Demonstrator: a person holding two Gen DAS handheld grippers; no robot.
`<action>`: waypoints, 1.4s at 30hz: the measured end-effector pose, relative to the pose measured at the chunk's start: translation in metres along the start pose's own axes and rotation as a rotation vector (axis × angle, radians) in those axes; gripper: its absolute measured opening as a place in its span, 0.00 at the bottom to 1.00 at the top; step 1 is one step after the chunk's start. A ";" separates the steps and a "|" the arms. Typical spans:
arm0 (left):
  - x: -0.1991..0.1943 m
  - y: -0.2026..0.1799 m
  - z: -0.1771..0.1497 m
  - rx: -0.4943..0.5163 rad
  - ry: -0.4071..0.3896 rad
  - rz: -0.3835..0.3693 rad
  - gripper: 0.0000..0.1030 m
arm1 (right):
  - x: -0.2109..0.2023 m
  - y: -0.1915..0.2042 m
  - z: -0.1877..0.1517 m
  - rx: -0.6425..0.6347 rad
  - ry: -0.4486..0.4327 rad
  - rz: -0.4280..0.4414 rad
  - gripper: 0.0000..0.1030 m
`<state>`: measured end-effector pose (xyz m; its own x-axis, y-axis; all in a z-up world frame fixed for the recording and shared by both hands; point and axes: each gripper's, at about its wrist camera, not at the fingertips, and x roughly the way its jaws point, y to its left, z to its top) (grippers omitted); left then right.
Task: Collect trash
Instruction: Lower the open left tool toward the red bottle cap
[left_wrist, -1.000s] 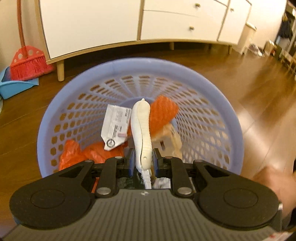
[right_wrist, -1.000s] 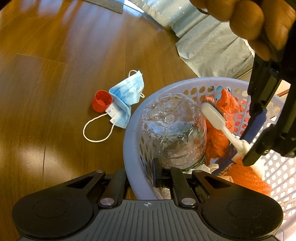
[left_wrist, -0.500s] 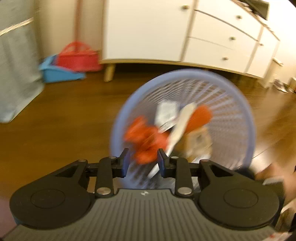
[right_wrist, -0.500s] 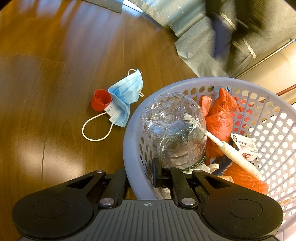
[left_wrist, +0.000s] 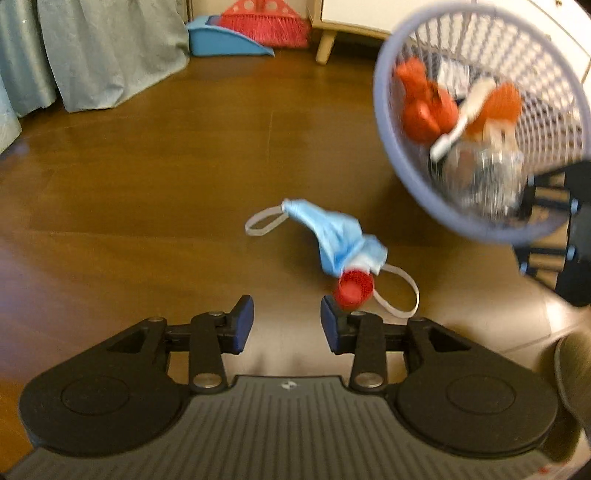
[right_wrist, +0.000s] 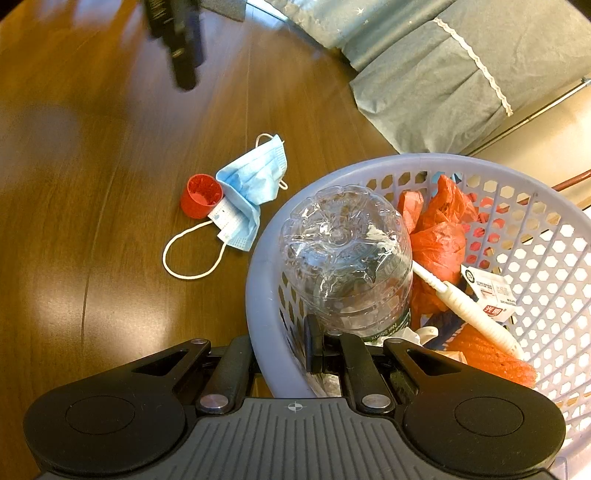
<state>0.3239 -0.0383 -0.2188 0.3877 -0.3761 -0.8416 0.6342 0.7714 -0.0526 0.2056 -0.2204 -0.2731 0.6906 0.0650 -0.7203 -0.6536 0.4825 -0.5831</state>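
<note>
Left hand-held gripper (left_wrist: 284, 325): jaws wide apart, holding nothing, low over the floor (left_wrist: 147, 184)
Right hand-held gripper (right_wrist: 282, 354): closed on the basket (right_wrist: 258, 273) rim, one finger inside, one outside
Trash left: mask (left_wrist: 336, 232) and red cap (left_wrist: 353, 289) touching, on the floor beside the basket
Advice: pinch the mask's bunched middle, not a loop; keep the basket steady, take the cap separately

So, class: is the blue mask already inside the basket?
No, the mask lies on the floor beside the red cap, outside the basket.
</note>
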 end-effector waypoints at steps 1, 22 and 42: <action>0.003 -0.001 -0.004 -0.005 0.010 -0.008 0.35 | 0.000 0.000 0.000 0.000 0.000 0.000 0.05; 0.025 -0.016 -0.027 0.015 0.085 -0.010 0.40 | 0.002 -0.001 -0.001 0.004 -0.001 -0.001 0.05; 0.036 -0.022 -0.029 0.003 0.080 -0.009 0.43 | 0.004 -0.002 -0.006 -0.011 0.000 -0.006 0.05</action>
<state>0.3043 -0.0533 -0.2633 0.3275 -0.3412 -0.8811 0.6397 0.7664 -0.0590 0.2082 -0.2263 -0.2772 0.6948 0.0625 -0.7165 -0.6526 0.4734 -0.5915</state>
